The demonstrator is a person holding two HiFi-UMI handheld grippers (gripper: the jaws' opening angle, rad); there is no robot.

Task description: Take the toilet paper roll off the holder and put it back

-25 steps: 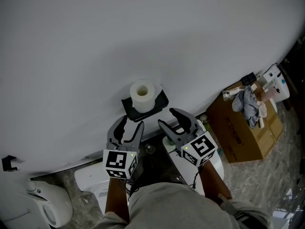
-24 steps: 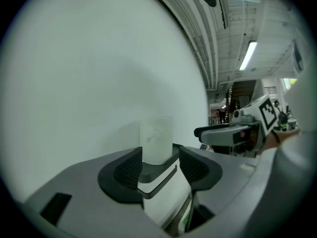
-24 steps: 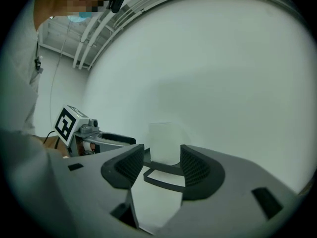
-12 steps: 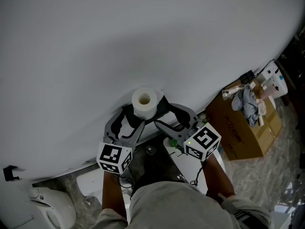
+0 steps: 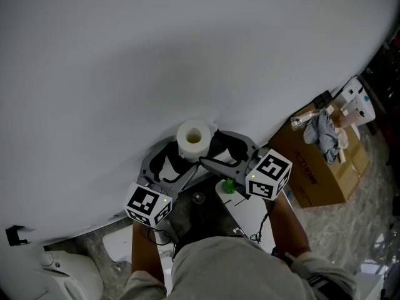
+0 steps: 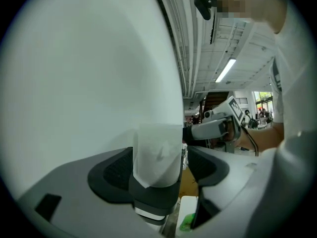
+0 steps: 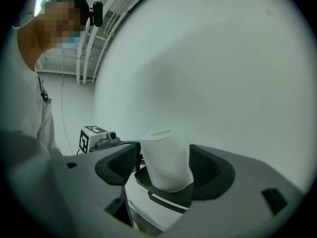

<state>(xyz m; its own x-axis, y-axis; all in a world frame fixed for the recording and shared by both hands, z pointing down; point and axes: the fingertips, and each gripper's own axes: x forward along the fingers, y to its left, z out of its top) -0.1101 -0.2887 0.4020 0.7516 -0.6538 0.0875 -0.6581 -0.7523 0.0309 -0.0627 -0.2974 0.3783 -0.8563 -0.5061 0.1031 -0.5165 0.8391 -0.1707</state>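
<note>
A white toilet paper roll (image 5: 194, 140) stands upright on a black holder (image 7: 168, 195) fixed to the white wall. My left gripper (image 5: 172, 161) reaches in from the lower left and my right gripper (image 5: 215, 150) from the right, so both straddle the roll. In the left gripper view the roll (image 6: 157, 152) sits between the dark pads, with a gap showing on the right side. In the right gripper view the roll (image 7: 166, 160) stands between the pads with narrow gaps on both sides. Both pairs of jaws are opening. Neither presses on the roll.
A cardboard box (image 5: 319, 167) with a crumpled cloth on it stands on the floor at the right. A white fixture (image 5: 69, 274) is at the lower left. A white object with a small green piece (image 5: 229, 185) lies under the holder. The wall lies right behind the roll.
Both grippers have moved forward from below the holder to either side of the roll, and their jaws stand wider. The roll has stayed on the holder.
</note>
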